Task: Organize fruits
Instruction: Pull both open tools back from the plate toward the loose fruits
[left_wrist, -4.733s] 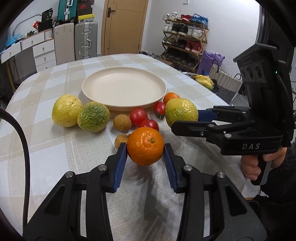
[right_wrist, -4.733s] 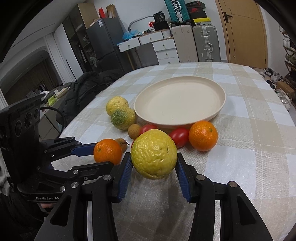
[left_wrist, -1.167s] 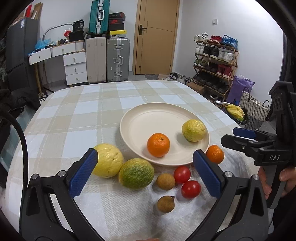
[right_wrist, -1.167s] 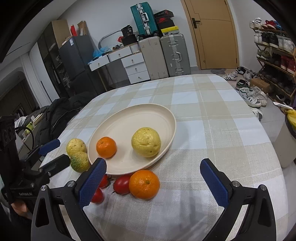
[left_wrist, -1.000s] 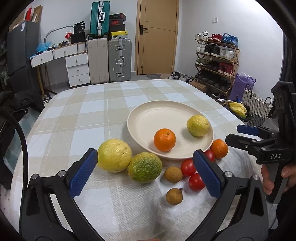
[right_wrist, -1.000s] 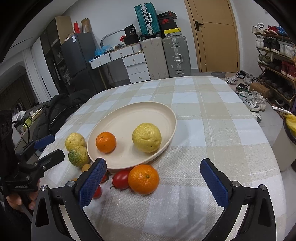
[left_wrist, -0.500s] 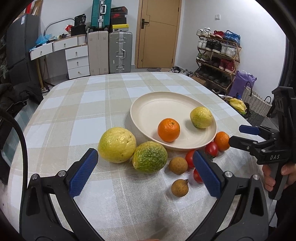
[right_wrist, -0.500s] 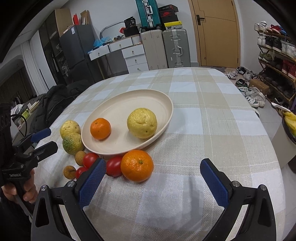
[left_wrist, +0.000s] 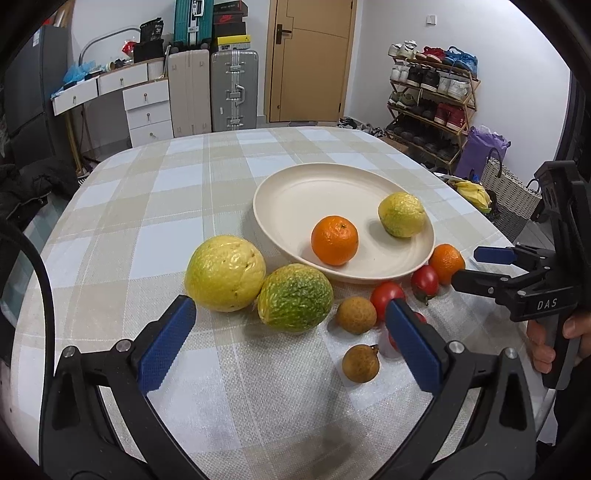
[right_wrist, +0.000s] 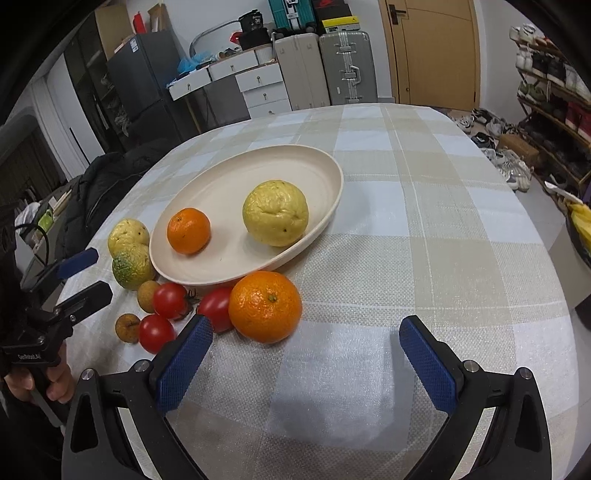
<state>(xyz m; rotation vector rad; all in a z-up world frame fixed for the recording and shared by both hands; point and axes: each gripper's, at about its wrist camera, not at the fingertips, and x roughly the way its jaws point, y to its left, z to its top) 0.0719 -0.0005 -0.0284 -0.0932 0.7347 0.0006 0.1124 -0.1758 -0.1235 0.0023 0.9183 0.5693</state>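
Both jaws gape empty: left gripper (left_wrist: 291, 347) before green citrus (left_wrist: 294, 296), right gripper (right_wrist: 304, 360) before orange (right_wrist: 265, 306)

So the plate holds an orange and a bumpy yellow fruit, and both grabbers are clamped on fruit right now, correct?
Not quite. The plate does hold an orange and a bumpy yellow fruit, but neither grabber is clamped on anything. Each wrist view shows this: the left gripper and the right gripper both stand wide open and empty.
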